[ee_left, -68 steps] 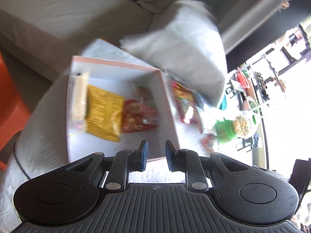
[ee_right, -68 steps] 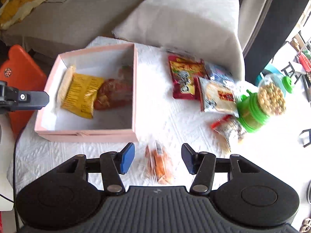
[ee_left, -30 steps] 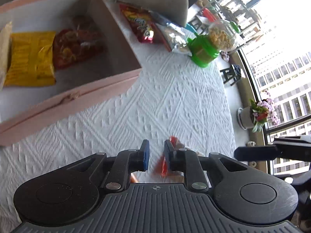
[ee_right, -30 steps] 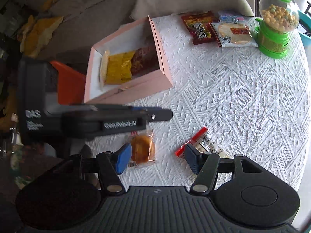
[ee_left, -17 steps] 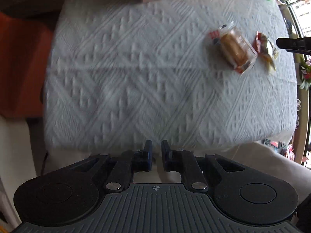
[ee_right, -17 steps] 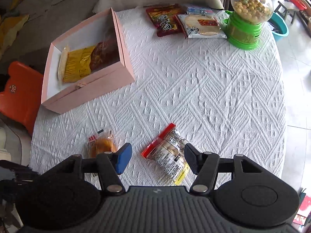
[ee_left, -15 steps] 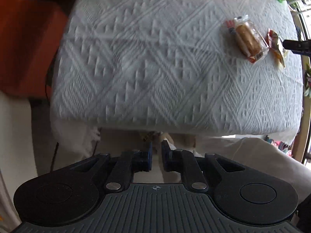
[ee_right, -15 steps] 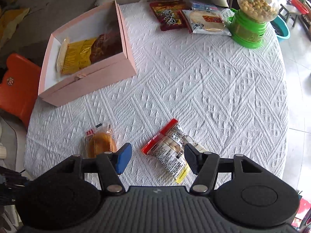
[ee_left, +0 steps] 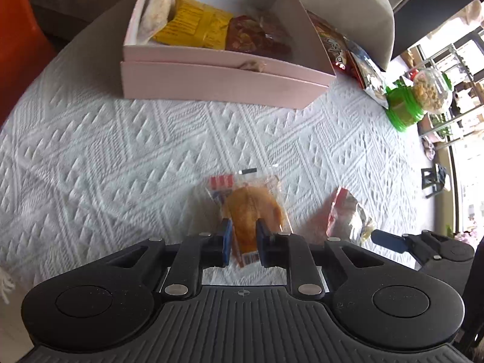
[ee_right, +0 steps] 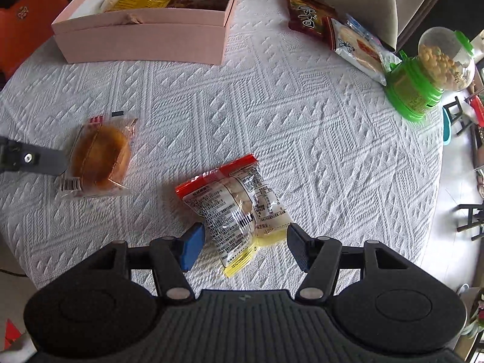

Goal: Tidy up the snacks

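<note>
The wrapped bun (ee_left: pixel 252 208) lies on the white tablecloth (ee_left: pixel 121 157) at lower centre of the left wrist view, well short of the pink box (ee_left: pixel 224 81) at the top, which already holds a yellow packet (ee_left: pixel 190 24) and a dark red one (ee_left: pixel 257 36). The left gripper (ee_left: pixel 243 242) straddles the bun's near end; its jaws have just been opening, the gap is narrow, and the pads look not yet pressed on the wrapper. This seems the pick-up step: the jaws need to settle lower and close, then carry the bun up into the box. In the right wrist view the red-topped clear packet (ee_right: pixel 239 202) lies at centre, and the right gripper (ee_right: pixel 245 248) hangs released, jaws wide either side of its near end, gripping nothing.
</note>
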The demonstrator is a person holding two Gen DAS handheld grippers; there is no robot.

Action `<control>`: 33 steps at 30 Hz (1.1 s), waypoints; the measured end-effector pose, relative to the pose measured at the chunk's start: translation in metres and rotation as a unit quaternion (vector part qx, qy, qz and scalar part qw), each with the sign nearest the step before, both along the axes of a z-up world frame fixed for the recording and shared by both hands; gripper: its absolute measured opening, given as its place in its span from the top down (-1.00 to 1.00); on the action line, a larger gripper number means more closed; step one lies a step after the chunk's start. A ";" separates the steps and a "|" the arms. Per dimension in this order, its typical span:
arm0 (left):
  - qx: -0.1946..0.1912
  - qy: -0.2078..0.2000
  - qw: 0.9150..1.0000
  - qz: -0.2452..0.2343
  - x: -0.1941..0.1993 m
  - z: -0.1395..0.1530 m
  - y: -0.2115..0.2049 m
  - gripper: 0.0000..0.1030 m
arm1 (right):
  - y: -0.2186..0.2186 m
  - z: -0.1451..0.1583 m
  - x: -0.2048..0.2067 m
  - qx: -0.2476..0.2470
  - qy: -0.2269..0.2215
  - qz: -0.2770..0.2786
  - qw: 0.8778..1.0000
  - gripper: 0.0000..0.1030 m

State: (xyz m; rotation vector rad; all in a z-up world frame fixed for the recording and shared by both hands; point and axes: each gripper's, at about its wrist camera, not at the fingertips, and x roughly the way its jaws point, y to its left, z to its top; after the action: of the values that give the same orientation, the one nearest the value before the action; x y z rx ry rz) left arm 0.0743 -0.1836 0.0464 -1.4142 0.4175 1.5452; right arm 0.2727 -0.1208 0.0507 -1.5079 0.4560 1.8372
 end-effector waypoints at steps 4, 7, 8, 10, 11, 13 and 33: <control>-0.009 0.058 0.998 -0.007 0.025 0.003 0.016 0.46 | -0.005 -0.001 0.009 0.021 0.014 -0.003 1.000 -0.37; -0.020 0.095 0.995 -0.015 0.041 0.003 0.032 0.44 | 0.000 0.001 0.021 0.007 0.034 -0.005 0.999 -0.37; -0.022 0.092 0.996 -0.005 0.044 0.004 0.035 0.42 | 0.001 0.001 0.025 0.003 0.039 -0.001 0.999 -0.37; -0.022 0.078 0.997 0.010 0.048 0.008 0.041 0.40 | 0.002 0.007 0.035 0.006 0.047 0.012 0.999 -0.37; -0.016 0.074 0.997 0.013 0.052 0.012 0.044 0.40 | 0.002 0.011 0.041 0.012 0.052 0.015 0.998 -0.37; -0.013 0.090 0.996 0.013 0.061 0.018 0.047 0.40 | 0.002 0.015 0.053 0.010 0.060 0.022 0.998 -0.37; -0.036 0.181 0.982 -0.039 0.100 -0.002 0.047 -0.14 | -0.004 -0.013 0.117 0.004 0.115 0.025 0.993 -0.97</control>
State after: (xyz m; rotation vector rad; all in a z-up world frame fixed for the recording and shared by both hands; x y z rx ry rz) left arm 0.1744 -0.1370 0.0446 -1.1523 0.7451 1.7402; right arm 0.3896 -0.1252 0.0380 -1.3193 0.5227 2.0598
